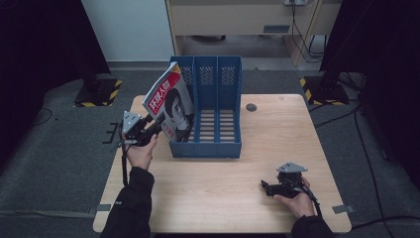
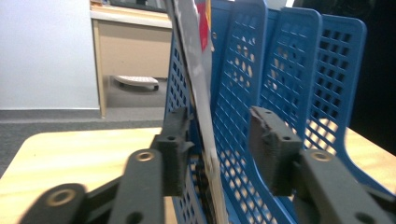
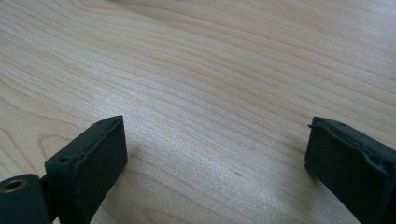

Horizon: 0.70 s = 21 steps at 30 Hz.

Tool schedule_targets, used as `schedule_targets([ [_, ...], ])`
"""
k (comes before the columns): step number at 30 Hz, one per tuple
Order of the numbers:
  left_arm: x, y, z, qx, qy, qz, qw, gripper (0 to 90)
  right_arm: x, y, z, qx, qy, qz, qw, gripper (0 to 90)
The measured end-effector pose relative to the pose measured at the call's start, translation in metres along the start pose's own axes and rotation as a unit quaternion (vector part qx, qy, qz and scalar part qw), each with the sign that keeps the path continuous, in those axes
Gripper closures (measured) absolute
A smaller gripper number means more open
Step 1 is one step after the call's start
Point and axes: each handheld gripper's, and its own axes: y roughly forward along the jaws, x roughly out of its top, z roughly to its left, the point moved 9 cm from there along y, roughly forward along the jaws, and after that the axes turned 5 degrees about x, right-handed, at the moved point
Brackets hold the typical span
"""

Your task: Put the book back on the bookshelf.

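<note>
L hand-held gripper [image 2: 219, 149] straddles magazine [image 2: 198, 93] edge, jaws w/ slack.

Magazine [image 1: 169, 103] against blue file rack [image 1: 216, 106]

Both grippers are black plastic-and-metal linkage builds. Left gripper [image 1: 157, 130]: grey three-cornered plate on top, black cable trailing along the forearm. Right gripper [image 1: 264, 186]: same grey plate, black cable running past the wrist. Jaws are flat bars with round pivot holes, brass-coloured bushing at one joint, ending in blocky matte black pads [image 3: 91, 163] with rough moulded edges and small screw recesses. Person wears dark long sleeves [image 1: 132, 203], small light mark near the left cuff.
</note>
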Motion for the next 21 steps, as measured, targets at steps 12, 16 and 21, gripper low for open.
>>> schedule_targets([
  [12,-0.053,-0.037,-0.006,-0.035,0.008,0.069,0.9970,40.0,0.000,0.000,0.000,0.001,0.001,0.001,1.0000,6.1],
  [16,-0.083,-0.042,-0.006,-0.039,0.029,0.108,0.9930,37.4,0.000,-0.001,0.001,0.003,-0.004,0.000,1.0000,7.0],
  [21,-0.118,-0.049,-0.001,-0.038,0.057,0.157,0.9851,33.8,0.006,-0.008,0.001,0.004,-0.015,-0.006,0.9999,13.5],
])
